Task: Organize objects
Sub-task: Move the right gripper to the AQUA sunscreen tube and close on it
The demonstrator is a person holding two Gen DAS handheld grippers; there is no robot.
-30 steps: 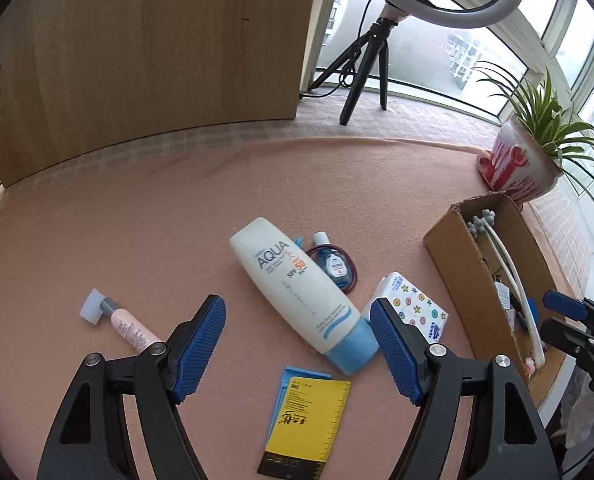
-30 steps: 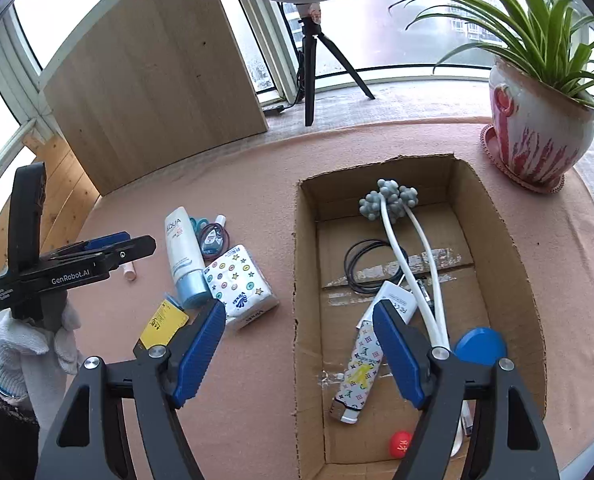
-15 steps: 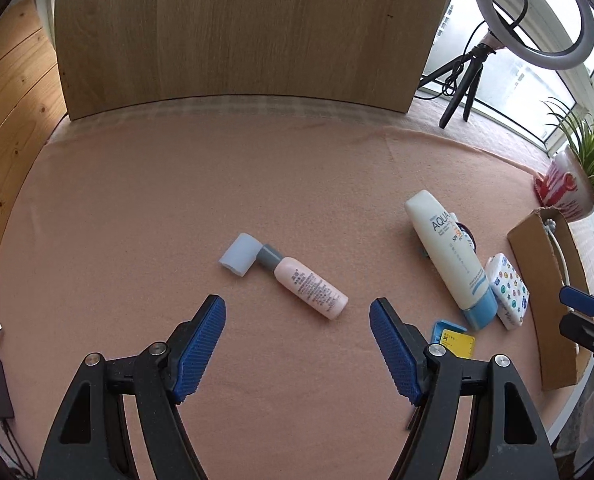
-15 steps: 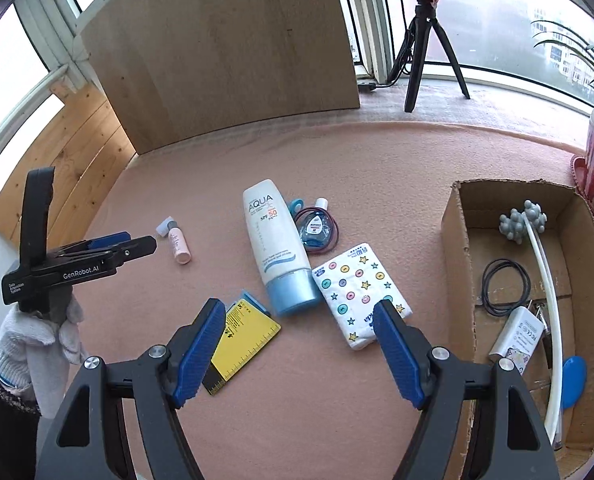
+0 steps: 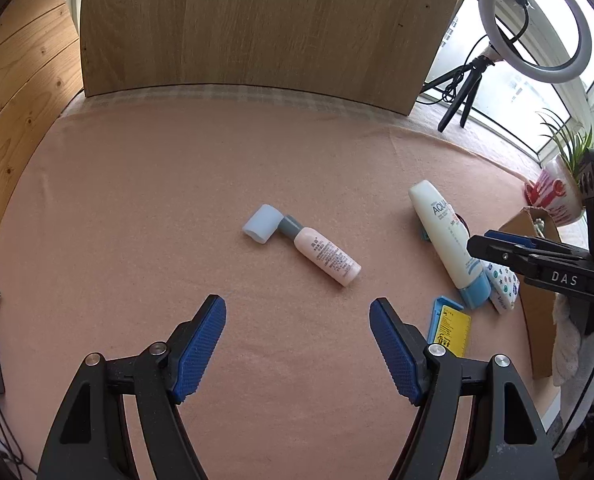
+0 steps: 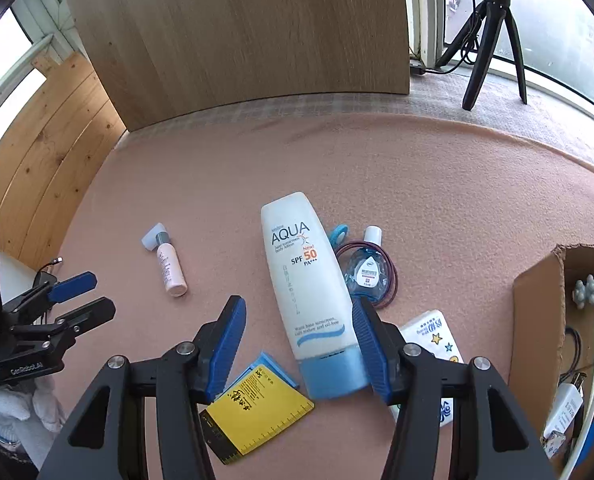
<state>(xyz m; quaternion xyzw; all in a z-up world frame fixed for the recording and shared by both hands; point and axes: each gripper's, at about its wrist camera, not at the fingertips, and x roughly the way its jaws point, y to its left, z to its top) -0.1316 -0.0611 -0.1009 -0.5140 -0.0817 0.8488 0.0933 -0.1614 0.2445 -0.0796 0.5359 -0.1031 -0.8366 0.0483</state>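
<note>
The right gripper (image 6: 297,338) hangs over the pink mat (image 6: 437,184) with its blue pads part-way spread; its jaws have just been closing, and the white AQUA sunscreen tube (image 6: 303,276) lies between them, its blue cap end beside the right-hand pad, though whether that pad touches the tube cannot be told and the left-hand pad stands clear of it. The left gripper (image 5: 297,338) is spread wide and grips nothing, its pads above bare mat. The small pink bottle (image 5: 327,258) with a grey collar and pale cap lies on its side just ahead of the left gripper's fingertips, between their lines but apart from both. Taking the sunscreen tube as the landmark: the pink bottle lies well to its left, a yellow ruled card (image 6: 257,412) over a blue one sits just left of its cap, a clear blue dropper bottle (image 6: 367,272) ringed by a dark red hair band rests against its right side, and a white star-printed packet (image 6: 433,332) lies beyond the cap on the right. Only the right wrist view looks into the cardboard box (image 6: 537,300) farther right, showing a white massager with grey knobs and a white charger. Only the left wrist view shows the ring light (image 5: 535,24) on its tripod and the red-and-white plant pot (image 5: 555,196) behind the box.
</note>
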